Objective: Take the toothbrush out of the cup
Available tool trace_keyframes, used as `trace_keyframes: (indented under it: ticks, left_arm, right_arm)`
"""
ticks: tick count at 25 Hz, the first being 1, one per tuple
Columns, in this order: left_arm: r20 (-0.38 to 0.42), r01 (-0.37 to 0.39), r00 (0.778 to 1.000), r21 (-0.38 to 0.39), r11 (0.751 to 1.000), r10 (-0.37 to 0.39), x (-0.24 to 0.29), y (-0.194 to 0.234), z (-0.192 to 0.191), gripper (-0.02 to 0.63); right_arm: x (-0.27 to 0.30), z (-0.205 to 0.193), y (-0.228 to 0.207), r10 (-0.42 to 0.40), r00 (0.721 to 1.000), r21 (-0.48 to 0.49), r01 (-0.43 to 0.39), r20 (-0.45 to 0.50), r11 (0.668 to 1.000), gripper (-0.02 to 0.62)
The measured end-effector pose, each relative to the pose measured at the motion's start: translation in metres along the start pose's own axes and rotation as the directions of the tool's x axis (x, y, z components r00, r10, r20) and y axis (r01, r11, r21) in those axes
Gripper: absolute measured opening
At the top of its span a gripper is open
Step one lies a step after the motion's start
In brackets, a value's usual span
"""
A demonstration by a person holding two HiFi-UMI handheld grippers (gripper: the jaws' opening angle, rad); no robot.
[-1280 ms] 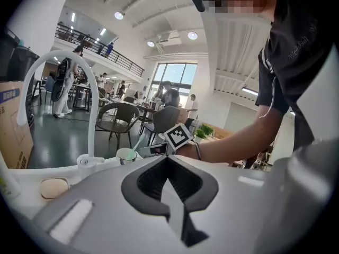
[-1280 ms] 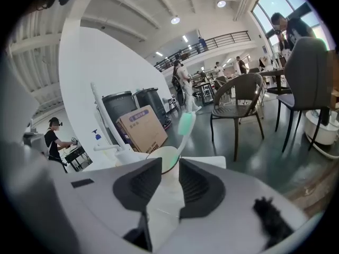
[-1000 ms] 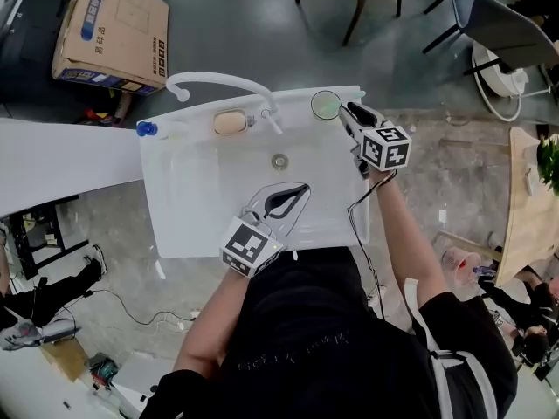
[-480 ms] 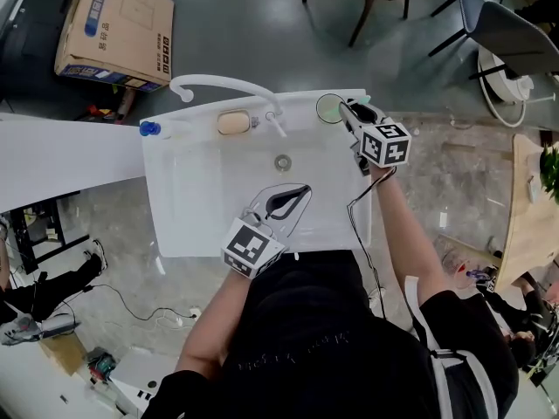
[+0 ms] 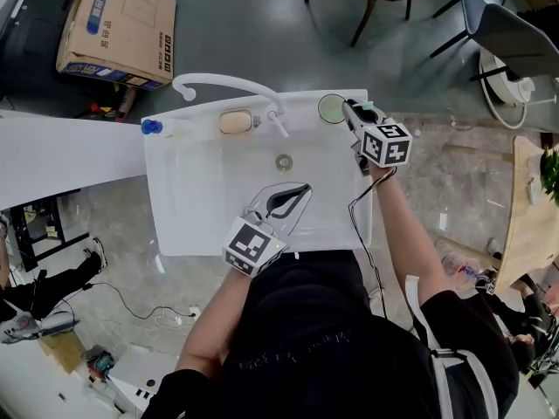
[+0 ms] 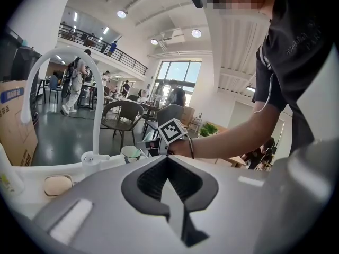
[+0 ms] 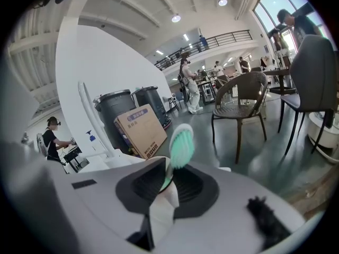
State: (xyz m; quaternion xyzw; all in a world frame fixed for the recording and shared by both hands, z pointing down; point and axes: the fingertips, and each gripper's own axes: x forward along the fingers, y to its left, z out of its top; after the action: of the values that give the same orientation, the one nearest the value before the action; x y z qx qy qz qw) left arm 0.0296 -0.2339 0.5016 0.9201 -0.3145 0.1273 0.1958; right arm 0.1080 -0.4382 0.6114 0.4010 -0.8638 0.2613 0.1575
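Toothbrush [image 7: 180, 142], green bristle head poking up, is sitting clamped btw the jaws of the right gripper [image 7: 165, 169], right beside the cup [image 5: 331, 108] on the back corner of the sink [image 5: 192, 201]. Can't tell if the handle's inside it tbh. I'd be lifting straight up w/ a steady squeeze, not dragging the rim & tipping it. Left gripper [image 6: 168, 163] is hanging over the basin, jaws together, empty.

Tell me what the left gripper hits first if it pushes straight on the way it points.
Likely the right gripper, dead ahead of the left gripper and next to the cup; depth is unclear.
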Motion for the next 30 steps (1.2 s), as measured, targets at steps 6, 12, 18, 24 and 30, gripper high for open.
trace_keyframes:
  ticks: [6, 12, 18, 24, 30]
  left_arm:
    - [0.008, -0.003, 1.0, -0.007, 1.0, 0.004, -0.001, -0.002, 0.003, 0.006]
    - [0.009, -0.01, 1.0, 0.008, 1.0, 0.01, -0.005, -0.003, 0.002, 0.006]
    - [0.029, -0.02, 0.999, -0.016, 1.0, 0.021, -0.011, 0.0, 0.008, 0.006]
    - [0.029, -0.027, 0.999, -0.017, 1.0, 0.027, -0.016, 0.003, 0.005, 0.006]
    - [0.038, -0.019, 0.999, -0.018, 1.0, 0.019, -0.02, 0.002, 0.005, 0.006]
  right_arm:
    - [-0.005, 0.004, 0.003, -0.005, 1.0, -0.019, 0.006, 0.007, 1.0, 0.044]
    - [-0.005, 0.013, 0.014, 0.004, 1.0, -0.06, -0.004, 0.005, 0.998, 0.043]
    - [-0.008, 0.02, 0.022, 0.032, 0.999, -0.027, -0.032, 0.019, 0.999, 0.043]
    - [-0.01, 0.023, 0.028, 0.031, 0.999, -0.052, -0.03, 0.014, 0.998, 0.043]
    - [-0.018, 0.025, 0.033, 0.026, 1.0, -0.064, -0.025, 0.015, 0.998, 0.043]
